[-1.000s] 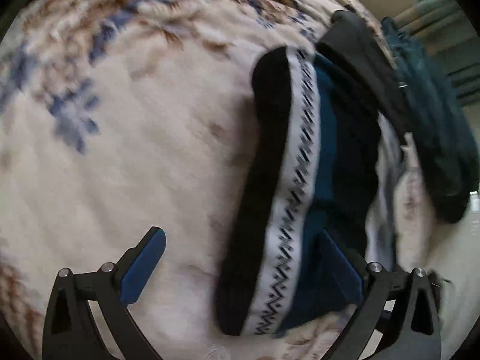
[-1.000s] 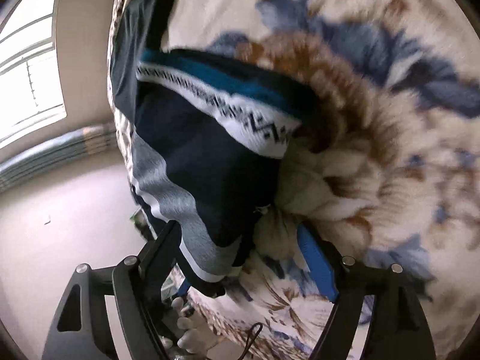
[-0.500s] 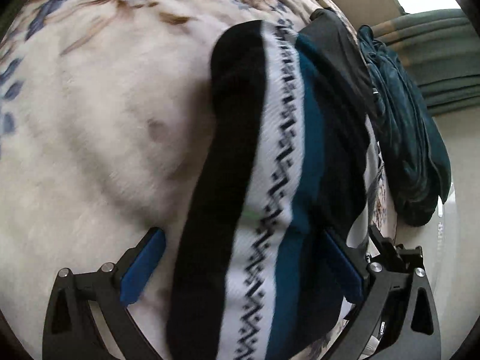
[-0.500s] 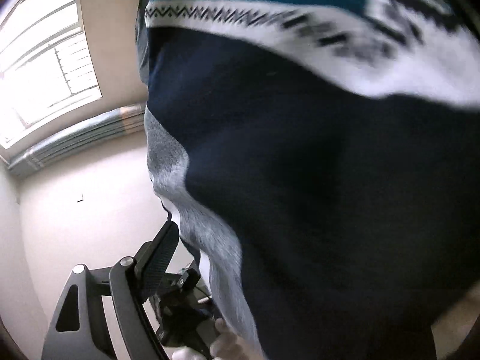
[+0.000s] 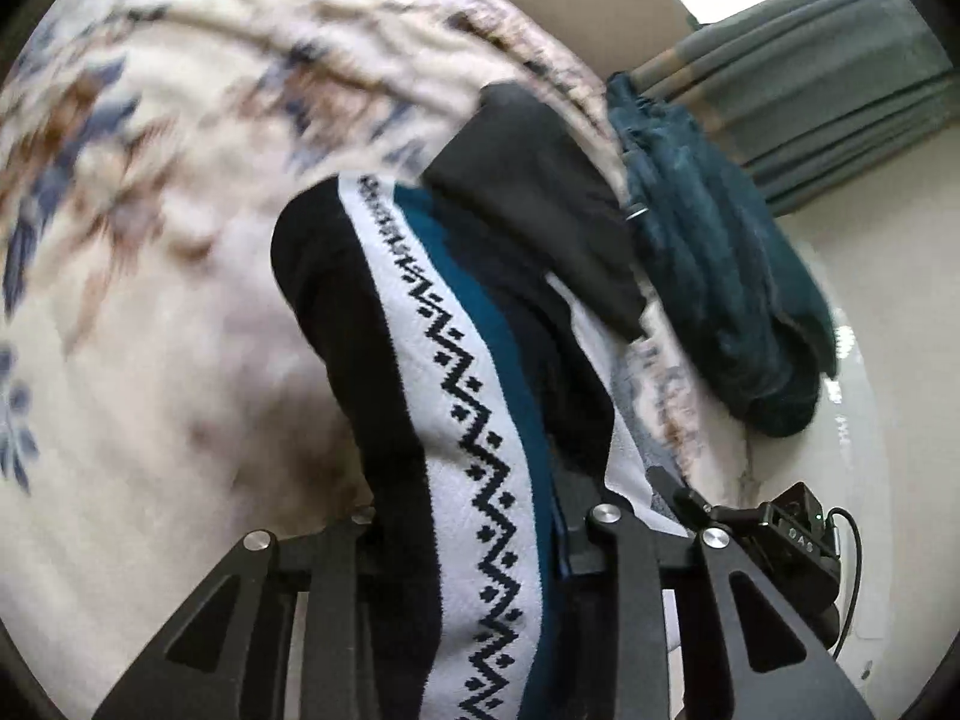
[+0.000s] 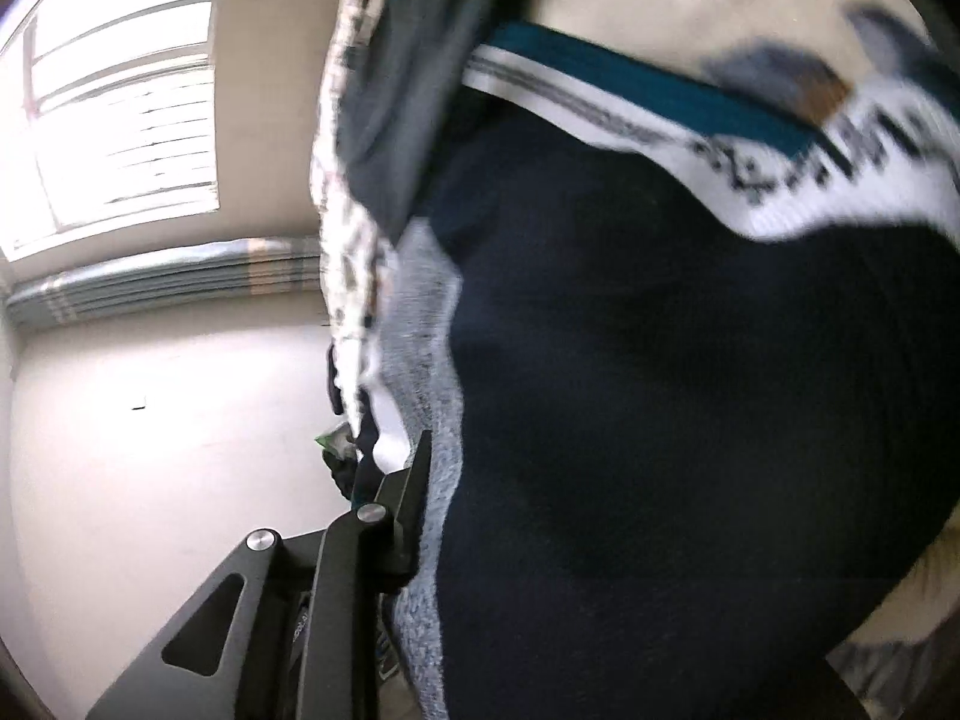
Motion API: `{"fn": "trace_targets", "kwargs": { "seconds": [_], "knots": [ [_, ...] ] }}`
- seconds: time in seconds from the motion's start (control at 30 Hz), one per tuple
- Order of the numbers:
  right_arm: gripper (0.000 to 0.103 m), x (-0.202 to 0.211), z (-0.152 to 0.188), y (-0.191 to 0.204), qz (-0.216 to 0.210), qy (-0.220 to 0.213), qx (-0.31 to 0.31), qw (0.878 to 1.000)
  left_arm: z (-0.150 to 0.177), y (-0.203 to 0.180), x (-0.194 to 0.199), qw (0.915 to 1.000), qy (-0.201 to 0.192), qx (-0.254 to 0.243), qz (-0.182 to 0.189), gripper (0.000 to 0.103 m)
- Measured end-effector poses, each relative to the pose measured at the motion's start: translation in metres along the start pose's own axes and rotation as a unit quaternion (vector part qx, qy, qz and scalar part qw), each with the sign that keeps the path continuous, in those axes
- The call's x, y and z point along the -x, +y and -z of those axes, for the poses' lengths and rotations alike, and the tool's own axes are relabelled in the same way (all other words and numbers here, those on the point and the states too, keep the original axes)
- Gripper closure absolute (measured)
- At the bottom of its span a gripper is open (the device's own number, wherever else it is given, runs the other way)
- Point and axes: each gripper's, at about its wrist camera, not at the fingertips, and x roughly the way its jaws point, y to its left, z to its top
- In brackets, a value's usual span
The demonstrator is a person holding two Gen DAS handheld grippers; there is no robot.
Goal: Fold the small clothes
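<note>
A dark navy knit garment (image 5: 474, 396) with a white zigzag band, a teal stripe and a grey patch lies partly raised over a floral fleece blanket (image 5: 180, 300). My left gripper (image 5: 468, 516) has its jaws closing on the garment's near end, and the banded fabric fills the gap between its fingers. In the right wrist view the same garment (image 6: 630, 390) fills most of the picture. My right gripper (image 6: 540, 480) is closing on its grey edge. One of its fingers (image 6: 408, 510) presses against the fabric, and the other is hidden behind the cloth.
A black garment (image 5: 528, 192) lies beyond the knit one, and a teal garment (image 5: 720, 276) hangs over the blanket's far edge. Grey-green curtains (image 5: 828, 78) and a bright window (image 6: 120, 120) stand behind. A black device with a cable (image 5: 792, 534) shows at the lower right.
Both pairs of jaws went from wide open to closed around the knit garment. Both hands rose, and the garment's near end came up off the blanket.
</note>
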Motion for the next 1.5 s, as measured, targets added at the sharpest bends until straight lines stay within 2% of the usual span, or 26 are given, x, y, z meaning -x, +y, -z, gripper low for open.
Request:
{"fn": "trace_targets", "kwargs": {
  "seconds": [0.2, 0.33, 0.43, 0.53, 0.6, 0.63, 0.73, 0.77, 0.83, 0.87, 0.93, 1.03, 1.1, 1.17, 1.23, 1.33, 1.43, 1.5],
  "knots": [
    [0.076, 0.027, -0.026, 0.085, -0.029, -0.044, 0.035, 0.998, -0.073, -0.057, 0.011, 0.9978, -0.015, -0.053, 0.038, 0.075],
    [0.076, 0.034, -0.074, 0.137, -0.04, -0.079, 0.054, 0.995, -0.138, -0.091, -0.005, 0.9946, -0.017, -0.086, 0.056, 0.075],
    [0.076, 0.027, -0.111, 0.166, -0.047, -0.104, 0.07, 0.991, -0.19, -0.108, -0.032, 0.9914, -0.019, -0.109, 0.069, 0.075],
    [0.076, 0.003, -0.163, 0.193, -0.05, -0.131, 0.086, 0.986, -0.24, -0.118, -0.074, 0.988, -0.015, -0.133, 0.078, 0.075],
    [0.076, -0.017, -0.2, 0.199, -0.04, -0.154, 0.101, 0.982, -0.266, -0.118, -0.11, 0.9863, 0.0, -0.144, 0.081, 0.075],
    [0.076, -0.022, -0.207, 0.194, -0.037, -0.159, 0.102, 0.981, -0.274, -0.115, -0.127, 0.9859, 0.008, -0.149, 0.076, 0.075],
    [0.076, -0.052, -0.232, 0.17, 0.004, -0.161, 0.097, 0.982, -0.278, -0.086, -0.192, 0.9862, 0.064, -0.146, 0.045, 0.075],
    [0.076, -0.064, -0.238, 0.156, 0.022, -0.148, 0.089, 0.985, -0.272, -0.068, -0.214, 0.9862, 0.087, -0.139, 0.022, 0.075],
    [0.076, -0.09, -0.247, 0.122, 0.056, -0.102, 0.066, 0.991, -0.258, -0.045, -0.232, 0.9853, 0.103, -0.136, -0.006, 0.075],
    [0.074, -0.103, -0.251, 0.102, 0.077, -0.062, 0.045, 0.994, -0.249, -0.032, -0.235, 0.9859, 0.105, -0.13, -0.007, 0.075],
    [0.072, -0.105, -0.253, 0.078, 0.065, -0.034, 0.013, 0.997, -0.241, -0.016, -0.23, 0.9897, 0.096, -0.104, 0.021, 0.074],
    [0.063, -0.072, -0.249, 0.054, 0.029, -0.064, -0.038, 0.997, -0.237, -0.014, -0.223, 0.9917, 0.085, -0.093, 0.025, 0.075],
    [0.063, -0.05, -0.246, 0.04, 0.008, -0.104, -0.076, 0.992, -0.233, -0.019, -0.221, 0.991, 0.079, -0.106, 0.018, 0.075],
    [0.064, -0.035, -0.242, 0.037, -0.001, -0.14, -0.084, 0.987, -0.231, -0.02, -0.217, 0.9919, 0.073, -0.102, 0.017, 0.075],
    [0.076, -0.027, -0.243, 0.047, 0.021, -0.162, -0.052, 0.985, -0.239, -0.017, -0.212, 0.994, 0.065, -0.086, 0.018, 0.077],
    [0.079, -0.024, -0.251, 0.064, 0.059, -0.175, -0.004, 0.983, -0.241, -0.009, -0.207, 0.9954, 0.058, -0.074, 0.02, 0.078],
    [0.078, -0.033, -0.265, 0.055, 0.125, -0.156, 0.009, 0.98, -0.235, -0.013, -0.212, 0.9923, 0.073, -0.1, -0.001, 0.074],
    [0.065, -0.031, -0.258, 0.047, 0.164, -0.13, 0.016, 0.978, -0.236, -0.018, -0.208, 0.9917, 0.075, -0.103, -0.015, 0.071]
  ]
}}
